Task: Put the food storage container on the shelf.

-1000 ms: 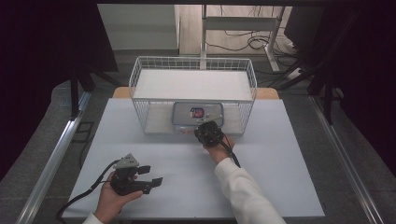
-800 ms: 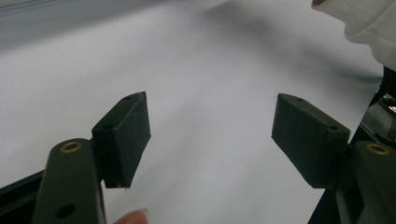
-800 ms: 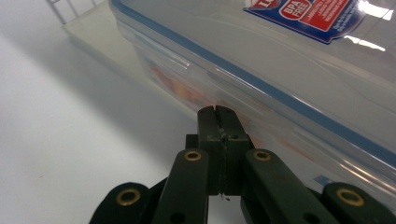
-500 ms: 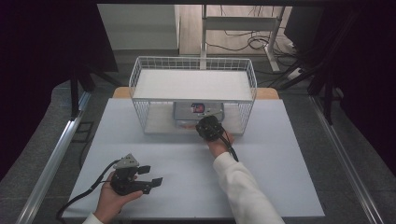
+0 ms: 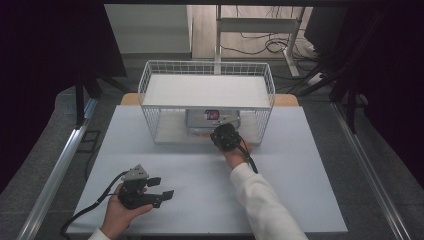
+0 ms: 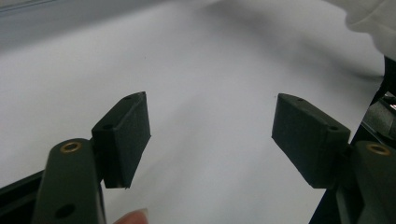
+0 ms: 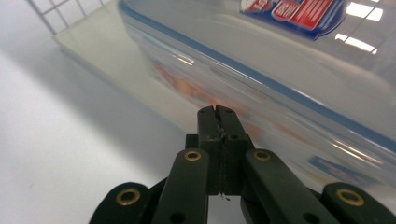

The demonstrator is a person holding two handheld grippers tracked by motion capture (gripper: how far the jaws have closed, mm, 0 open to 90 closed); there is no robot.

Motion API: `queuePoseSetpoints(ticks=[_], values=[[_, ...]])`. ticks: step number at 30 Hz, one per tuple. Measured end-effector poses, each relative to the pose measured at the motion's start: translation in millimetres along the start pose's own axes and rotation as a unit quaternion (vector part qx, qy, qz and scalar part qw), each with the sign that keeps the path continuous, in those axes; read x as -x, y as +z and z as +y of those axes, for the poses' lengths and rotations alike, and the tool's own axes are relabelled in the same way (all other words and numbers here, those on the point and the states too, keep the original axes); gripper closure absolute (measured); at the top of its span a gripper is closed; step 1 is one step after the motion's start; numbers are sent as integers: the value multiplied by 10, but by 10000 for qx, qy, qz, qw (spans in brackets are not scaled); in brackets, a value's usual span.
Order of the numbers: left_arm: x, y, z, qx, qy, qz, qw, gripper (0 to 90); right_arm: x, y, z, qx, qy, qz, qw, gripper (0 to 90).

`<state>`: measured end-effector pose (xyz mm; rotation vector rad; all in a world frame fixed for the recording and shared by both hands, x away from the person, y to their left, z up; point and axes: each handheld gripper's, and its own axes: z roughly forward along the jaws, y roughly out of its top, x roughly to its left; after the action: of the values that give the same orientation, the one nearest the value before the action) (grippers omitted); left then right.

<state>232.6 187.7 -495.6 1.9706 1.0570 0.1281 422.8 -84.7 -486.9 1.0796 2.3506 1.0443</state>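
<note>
Black jaws of the right gripper [image 7: 218, 112] are pressed together with nothing between them, tips just short of the clear plastic container [image 7: 280, 70], at its near side wall below the blue-lined lid. Likely step: push or nudge the box inside the wire rack [image 5: 150, 95]; cannot tell if the tips touch yet. To do it well, keep the tips low on the wall and press squarely so the box slides without twisting. Left gripper [image 6: 210, 135] has jaws wide apart, empty, over the bare white table [image 5: 300, 200], well apart from the box. Count: one container, one rack, two grippers.
</note>
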Motion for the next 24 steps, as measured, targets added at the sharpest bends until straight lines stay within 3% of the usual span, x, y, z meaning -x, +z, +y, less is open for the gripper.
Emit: queuePoseSetpoints(ticks=[7,8,10,11,13,14,19,24], values=[[-12,13,6,-19,2,3,10000,274,51,-363,-36,131,-124,86,9998,890],[-9,12,5,-19,4,15,10000,273,64,-485,-81,144,-201,113,9996,890],[-6,10,4,-8,2,12,10000,273,70,-529,-104,151,-233,127,9995,890],[-6,8,6,-17,-4,13,10000,273,79,-655,-186,153,-273,194,9993,890],[-9,11,7,-27,-1,19,10000,273,80,-700,-218,161,-269,229,9992,890],[-12,17,7,-49,4,30,10000,273,81,-833,-330,188,-297,363,9987,890],[-10,17,12,-19,-50,47,10000,273,88,-1095,-630,158,-416,522,9976,890],[-3,-4,8,2,-30,81,10000,273,138,-1383,-1005,87,-145,699,9974,890]])
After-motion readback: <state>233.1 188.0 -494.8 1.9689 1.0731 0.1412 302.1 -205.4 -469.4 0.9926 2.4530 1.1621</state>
